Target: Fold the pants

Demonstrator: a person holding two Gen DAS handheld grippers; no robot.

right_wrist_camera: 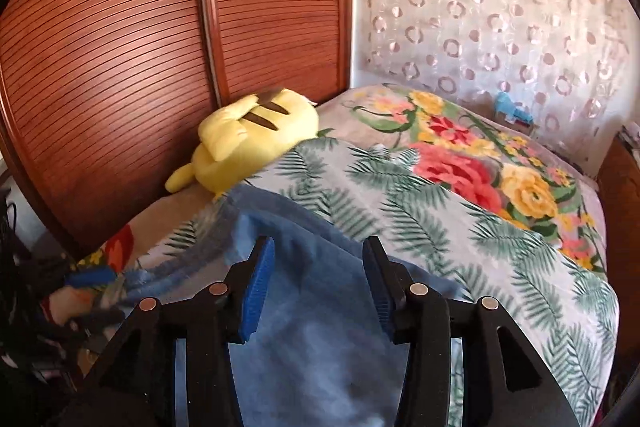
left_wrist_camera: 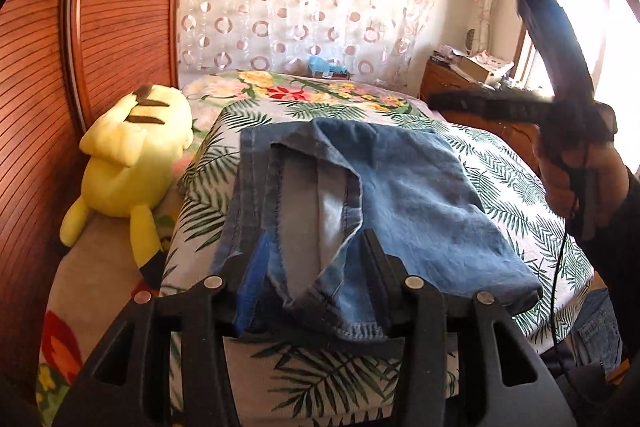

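Blue denim pants (left_wrist_camera: 400,195) lie folded on a fern-print cloth (left_wrist_camera: 520,187) over the bed. My left gripper (left_wrist_camera: 316,255) is open, its fingers on either side of a loose hem of the pants near the front edge, not clamped. My right gripper (right_wrist_camera: 318,259) is open and empty, just above the pants (right_wrist_camera: 320,327). In the left wrist view the right gripper (left_wrist_camera: 560,39) is raised at the right, blurred, with the hand holding it.
A yellow plush toy (left_wrist_camera: 132,155) lies at the bed's left side against the wooden slatted wardrobe (left_wrist_camera: 80,47). A floral bedspread (right_wrist_camera: 480,155) covers the far bed. A small blue toy (left_wrist_camera: 326,65) sits by the curtain. A cluttered wooden nightstand (left_wrist_camera: 464,75) stands at right.
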